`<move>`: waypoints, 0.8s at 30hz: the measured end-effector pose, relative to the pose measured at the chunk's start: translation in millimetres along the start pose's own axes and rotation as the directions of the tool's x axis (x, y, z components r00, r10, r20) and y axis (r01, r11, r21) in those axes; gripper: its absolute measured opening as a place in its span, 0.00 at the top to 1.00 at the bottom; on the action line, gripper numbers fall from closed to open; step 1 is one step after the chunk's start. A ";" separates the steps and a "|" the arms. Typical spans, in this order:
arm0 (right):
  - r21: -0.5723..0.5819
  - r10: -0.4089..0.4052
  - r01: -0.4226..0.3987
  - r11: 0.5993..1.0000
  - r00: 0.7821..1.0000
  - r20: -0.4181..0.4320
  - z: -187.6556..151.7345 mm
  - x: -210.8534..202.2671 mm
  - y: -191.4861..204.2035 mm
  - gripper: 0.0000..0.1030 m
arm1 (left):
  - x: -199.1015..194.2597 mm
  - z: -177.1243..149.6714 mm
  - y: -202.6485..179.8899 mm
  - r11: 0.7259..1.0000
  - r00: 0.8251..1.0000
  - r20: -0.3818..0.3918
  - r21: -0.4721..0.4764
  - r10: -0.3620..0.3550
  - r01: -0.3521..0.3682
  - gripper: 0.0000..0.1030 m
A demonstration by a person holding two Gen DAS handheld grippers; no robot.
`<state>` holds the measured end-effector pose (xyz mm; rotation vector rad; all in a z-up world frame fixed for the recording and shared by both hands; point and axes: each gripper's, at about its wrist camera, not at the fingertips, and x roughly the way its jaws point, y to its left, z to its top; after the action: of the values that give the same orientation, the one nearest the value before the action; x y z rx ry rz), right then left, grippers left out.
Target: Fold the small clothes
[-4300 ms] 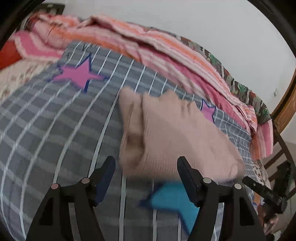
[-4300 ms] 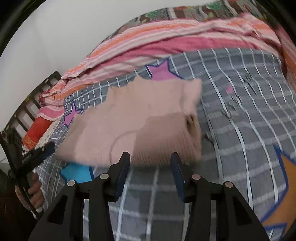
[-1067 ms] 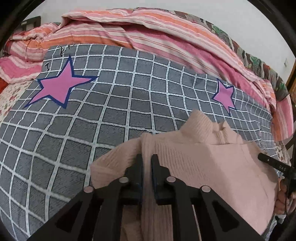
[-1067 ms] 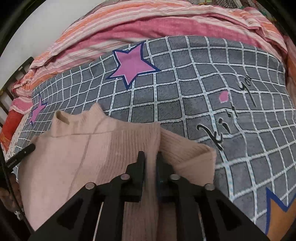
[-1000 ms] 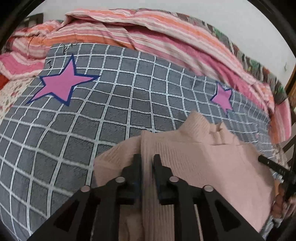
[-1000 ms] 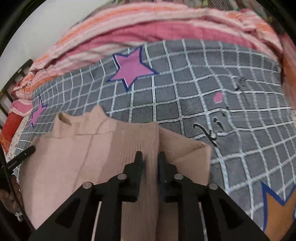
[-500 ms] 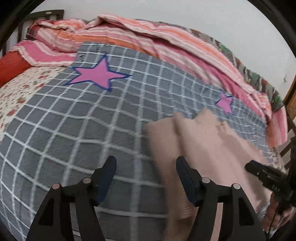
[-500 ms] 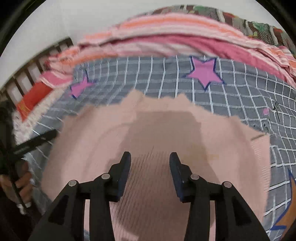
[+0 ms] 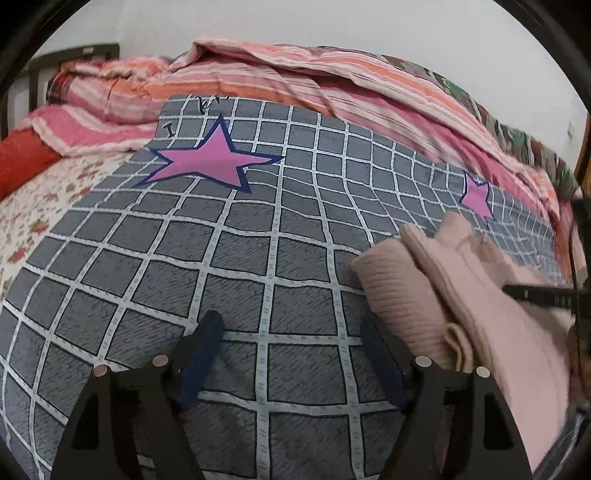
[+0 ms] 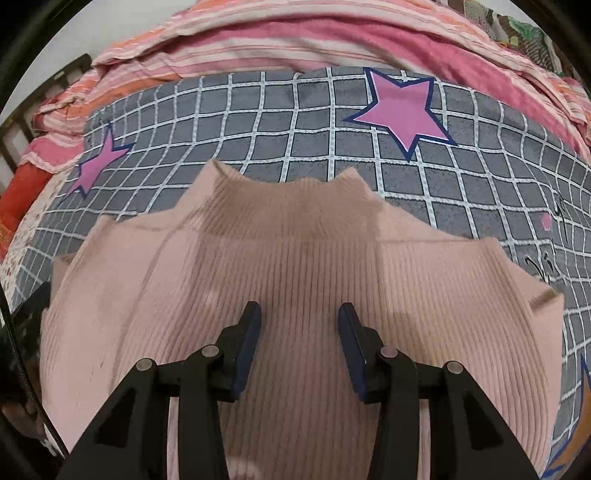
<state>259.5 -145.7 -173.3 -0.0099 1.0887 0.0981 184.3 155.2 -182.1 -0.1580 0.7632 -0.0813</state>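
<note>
Lying under right tongs (image 10: 299, 325), pink sweater (image 10: 295, 266), beside left tongs (image 9: 291, 336)

The sweater (image 10: 295, 280) is pale pink ribbed knit. The blanket (image 9: 258, 258) is grey with a white grid and pink, navy-edged stars (image 9: 214, 162). The quilt (image 9: 295, 70) has pink, orange and white stripes. The sheet (image 9: 44, 206) is cream with red flowers.

I am working in a home bedroom, leaning over a bed: a grey checked bedspread (image 9: 258, 280) with pink stars is lying under me, a pink and orange striped quilt (image 9: 295, 85) is bunching at the far side, and a dark headboard (image 9: 74, 51) is standing far left against a white wall (image 9: 332, 22).
</note>
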 end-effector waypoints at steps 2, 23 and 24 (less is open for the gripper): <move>0.009 0.003 -0.003 1.000 1.000 -0.002 6.2 6.1 -1.9 0.58 | -0.9 0.0 0.0 1.000 1.000 0.007 0.001 -0.001 0.001 0.27; -0.053 0.049 -0.045 0.998 0.995 0.082 -62.1 -59.0 13.9 0.59 | -59.3 -34.6 9.6 0.945 0.971 0.025 -0.224 -0.239 0.238 0.26; -0.065 0.031 -0.025 0.998 0.995 0.095 -69.9 -62.0 16.8 0.59 | -62.9 -39.6 5.6 0.947 0.971 0.015 -0.217 -0.240 0.237 0.26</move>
<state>167.9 -137.6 -150.2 -0.0469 0.9894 0.1565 111.6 164.5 -168.3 -0.4590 0.7614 -0.2291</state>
